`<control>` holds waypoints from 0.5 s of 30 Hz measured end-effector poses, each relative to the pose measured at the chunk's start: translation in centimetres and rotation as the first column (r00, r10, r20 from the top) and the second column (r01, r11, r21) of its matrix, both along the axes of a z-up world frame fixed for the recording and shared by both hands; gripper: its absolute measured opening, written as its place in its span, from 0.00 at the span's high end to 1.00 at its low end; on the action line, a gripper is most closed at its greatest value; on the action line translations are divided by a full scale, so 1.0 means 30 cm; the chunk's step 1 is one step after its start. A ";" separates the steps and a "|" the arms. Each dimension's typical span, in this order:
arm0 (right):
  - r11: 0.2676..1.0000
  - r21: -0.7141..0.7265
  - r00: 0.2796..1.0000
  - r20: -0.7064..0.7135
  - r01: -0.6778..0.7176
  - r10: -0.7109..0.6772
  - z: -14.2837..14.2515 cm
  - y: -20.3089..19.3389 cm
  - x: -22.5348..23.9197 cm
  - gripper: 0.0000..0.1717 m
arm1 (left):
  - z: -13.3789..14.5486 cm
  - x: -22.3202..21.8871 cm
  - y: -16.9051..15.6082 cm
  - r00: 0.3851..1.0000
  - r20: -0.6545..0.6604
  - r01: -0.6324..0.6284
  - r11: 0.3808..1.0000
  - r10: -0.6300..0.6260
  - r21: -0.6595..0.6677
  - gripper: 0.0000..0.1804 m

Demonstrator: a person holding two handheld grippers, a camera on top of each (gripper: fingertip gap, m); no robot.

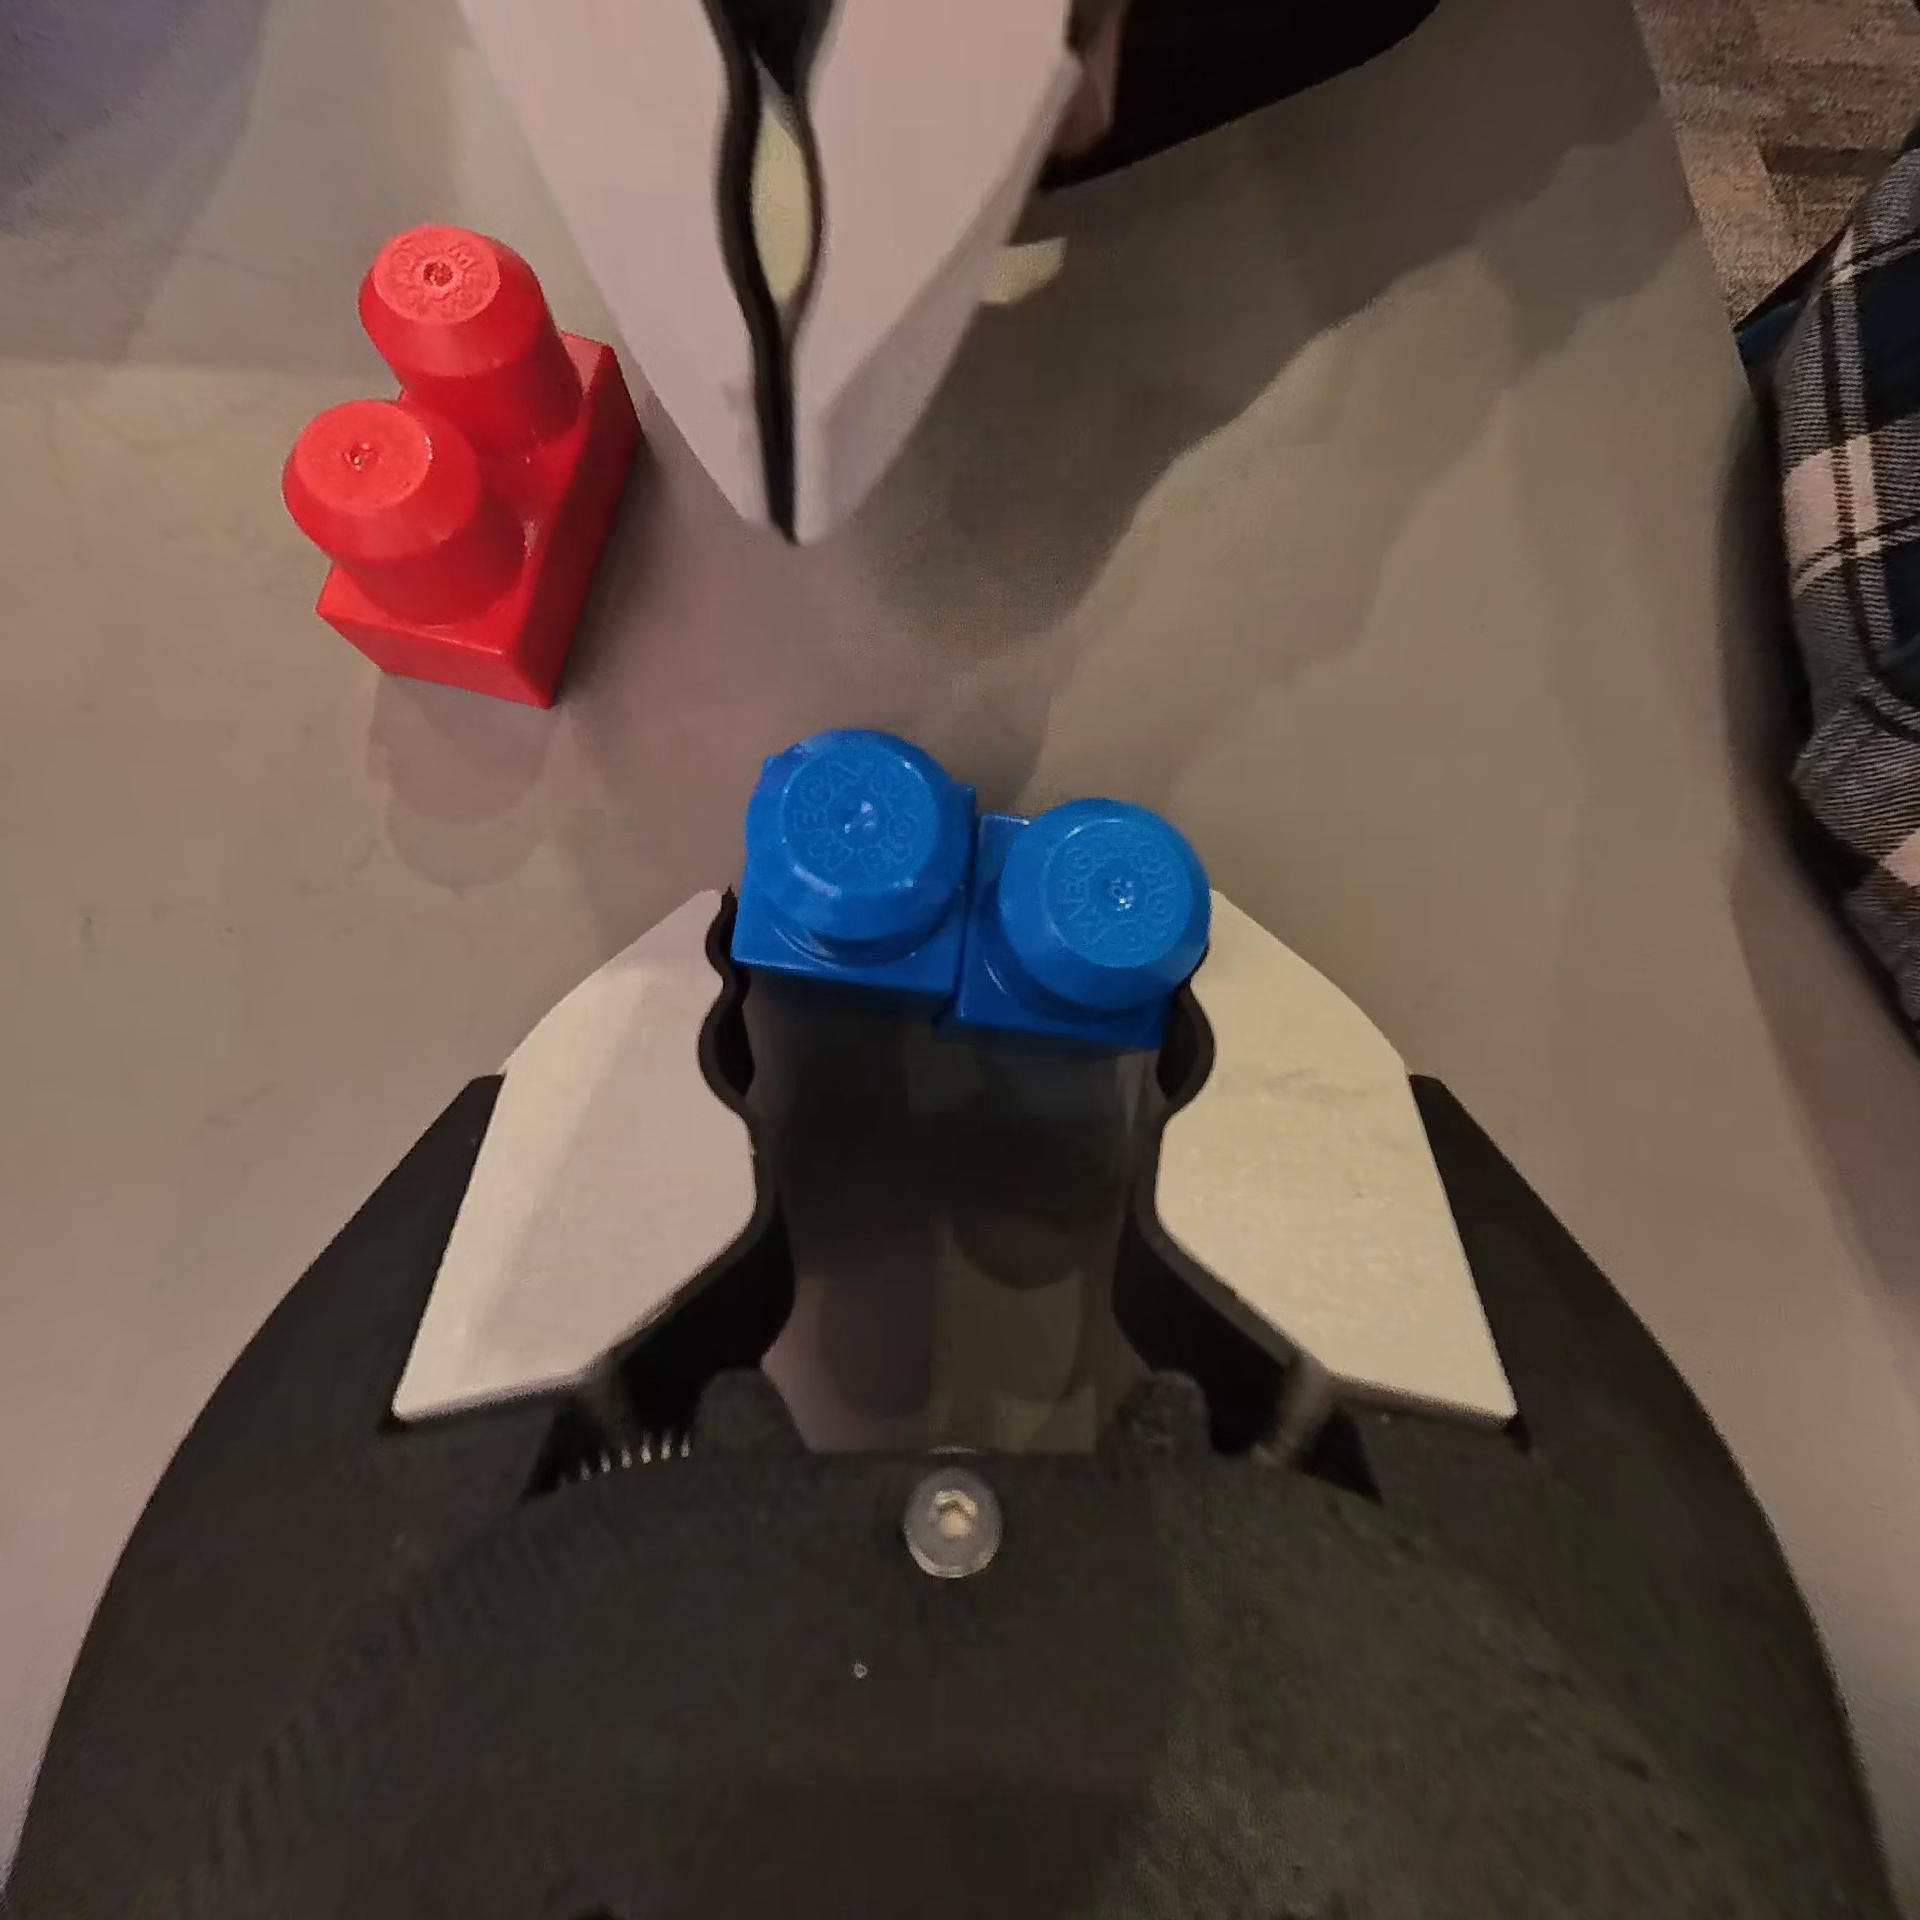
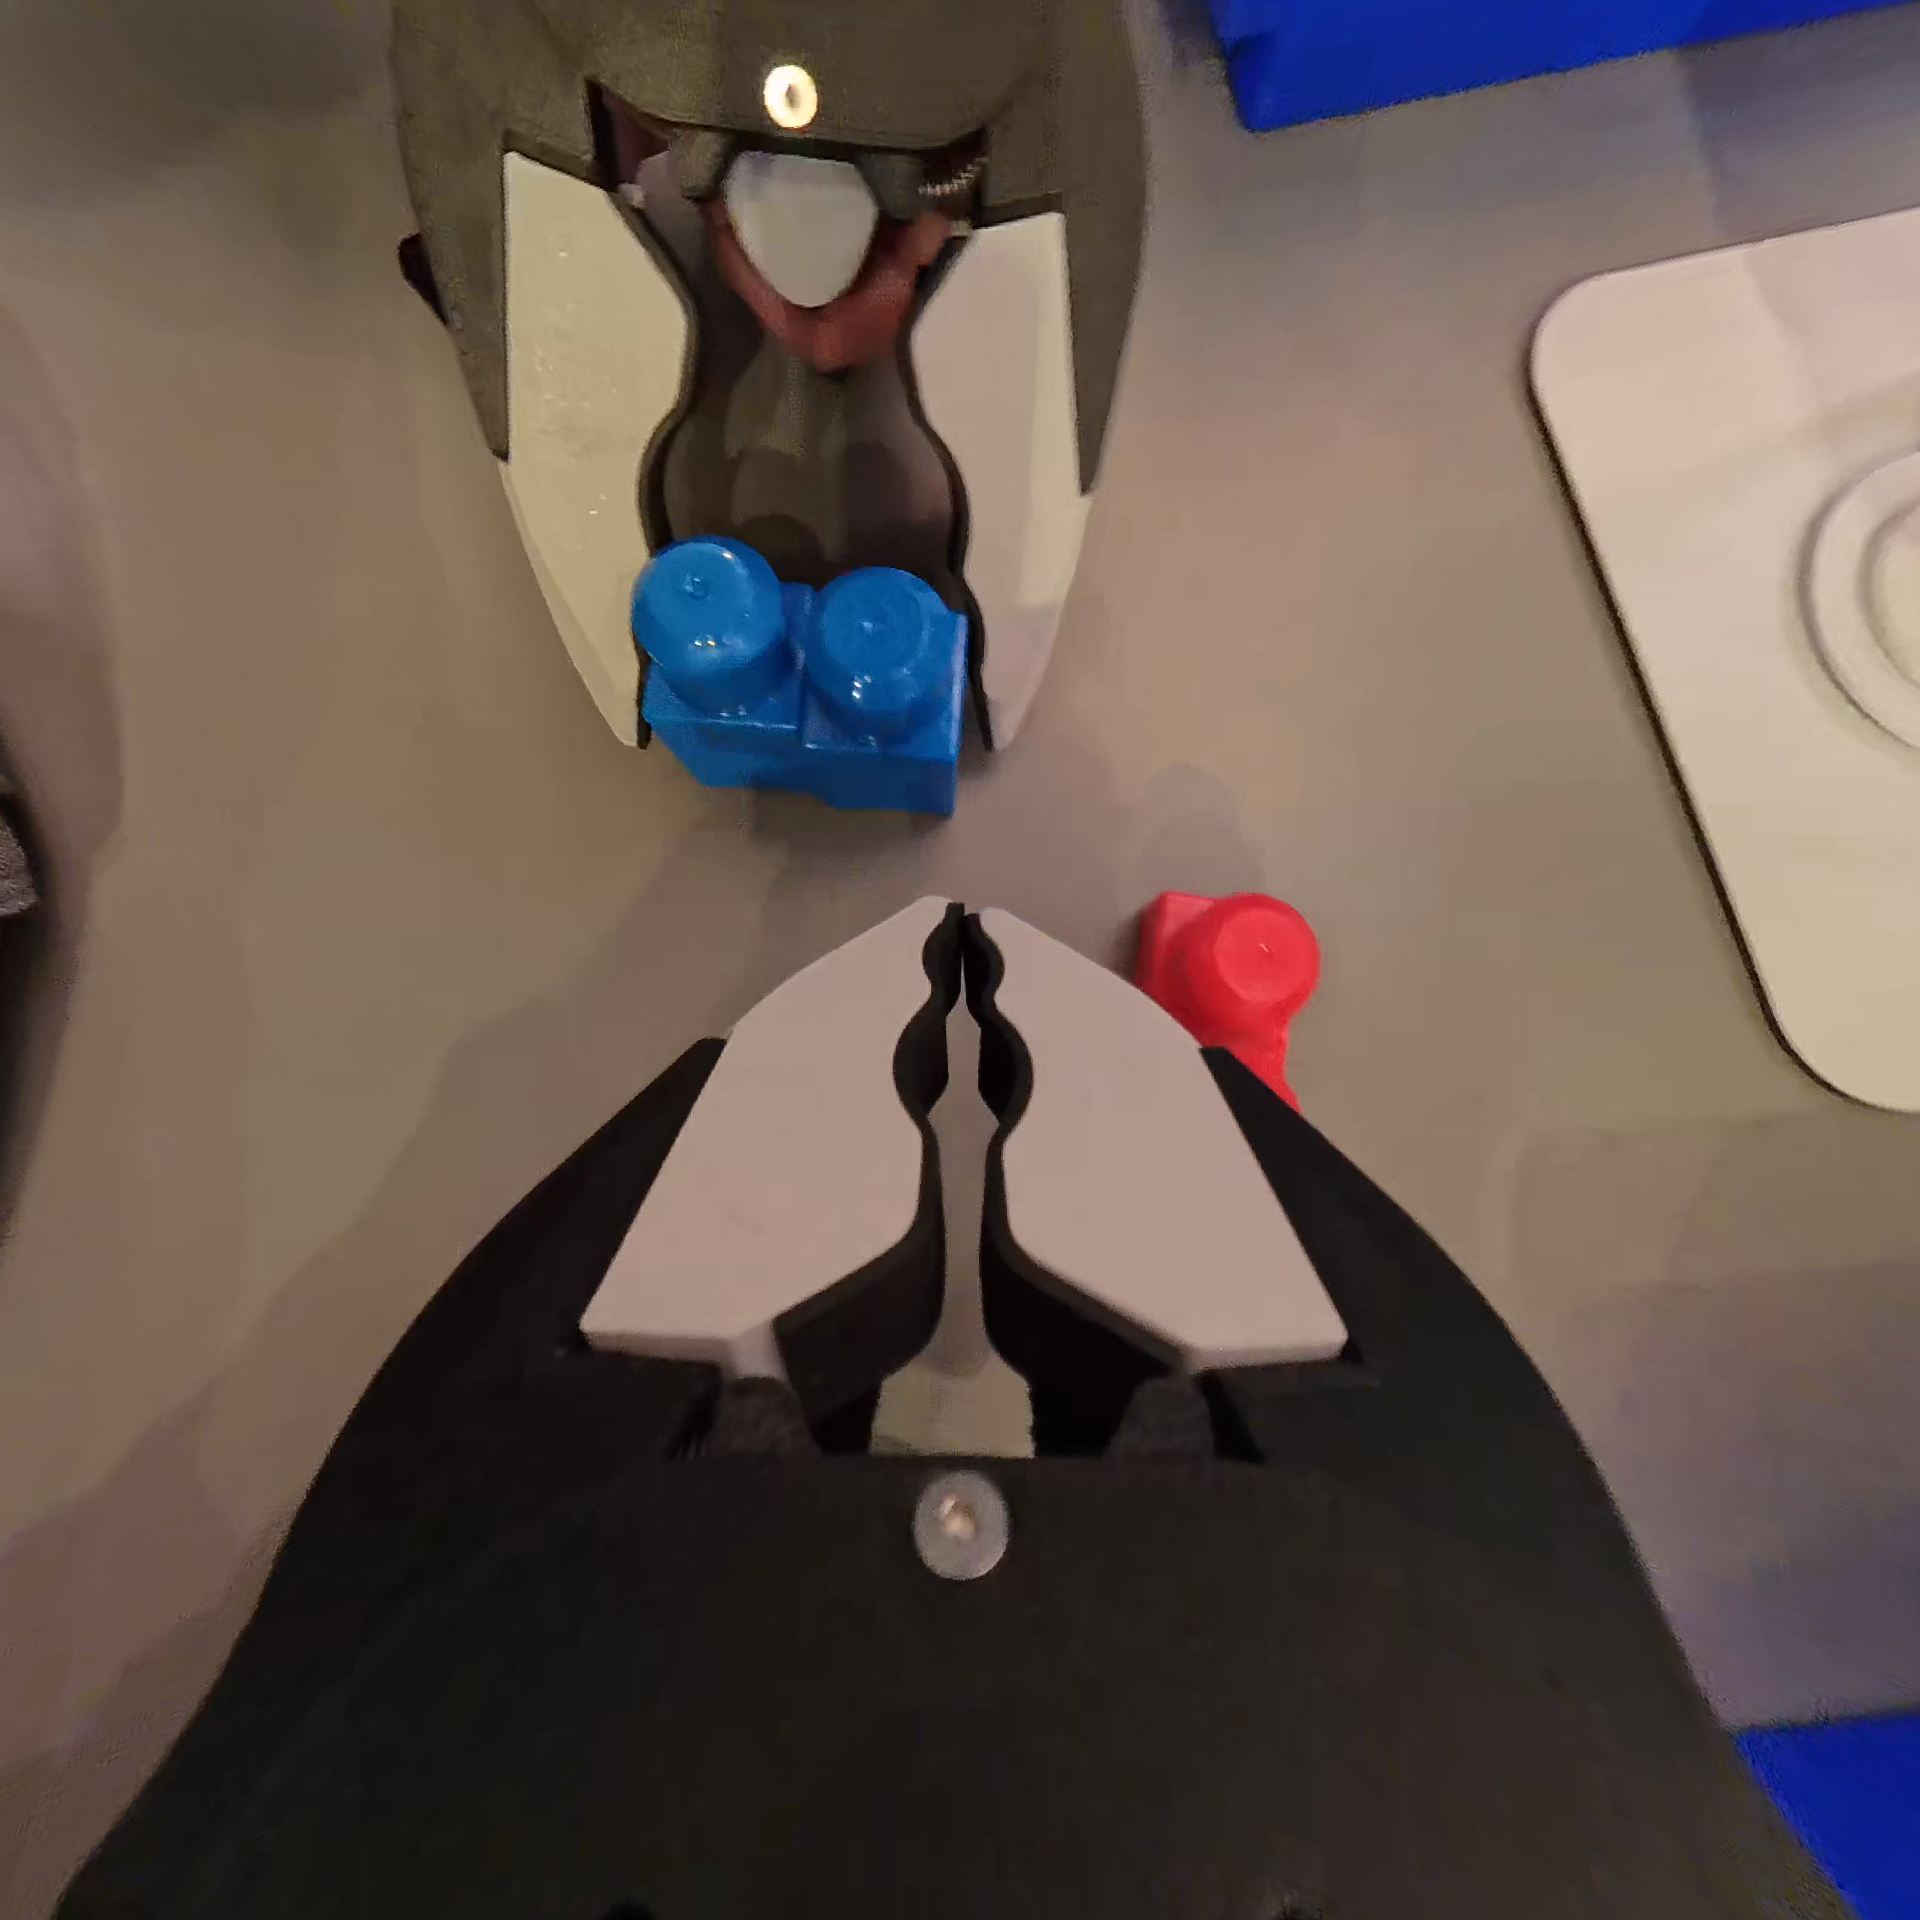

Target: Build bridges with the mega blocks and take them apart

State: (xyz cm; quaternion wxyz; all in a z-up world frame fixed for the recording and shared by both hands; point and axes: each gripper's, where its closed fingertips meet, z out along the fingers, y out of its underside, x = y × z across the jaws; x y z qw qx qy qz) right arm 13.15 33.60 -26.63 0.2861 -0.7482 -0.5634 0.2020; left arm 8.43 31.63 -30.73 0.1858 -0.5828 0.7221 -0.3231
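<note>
Two blue single-stud blocks (image 1: 966, 914) stand side by side on the grey table (image 1: 208, 1039), slightly out of line with each other. My left gripper (image 1: 961, 914) is open around the pair, its pads close against the outer sides but not clearly pressing. The right wrist view shows the same pair (image 2: 800, 696) between the left gripper's fingers (image 2: 810, 738), with a thin gap at one side. My right gripper (image 2: 961, 914) is shut and empty, tip low over the table; it also shows in the left wrist view (image 1: 790, 520). A red two-stud block (image 1: 468, 468) stands beside it, partly hidden behind my right finger (image 2: 1236, 977).
A white square pad with a raised round centre (image 2: 1714, 520) lies at the right. Blue flat pieces show at the top right (image 2: 1558, 52) and bottom right (image 2: 1829, 1818). A plaid cloth (image 1: 1849, 571) lies past the table's right edge. The red two-stud block (image 1: 468, 468) sits 5 centimetres or so from the ends of my right fingers. My right wrist view (image 2: 1195, 978) looks at it from another angle.
</note>
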 end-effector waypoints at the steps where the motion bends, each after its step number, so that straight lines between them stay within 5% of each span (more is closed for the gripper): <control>1: 1.000 -0.014 1.000 -0.006 0.012 -0.012 0.008 0.004 0.016 1.00 | 0.001 0.002 0.003 1.000 0.003 -0.009 1.000 0.009 0.003 0.57; 15: 0.997 -0.063 0.999 0.017 -0.044 0.045 -0.074 -0.029 -0.107 1.00 | -0.009 0.021 -0.005 1.000 -0.015 -0.016 1.000 0.016 0.006 0.56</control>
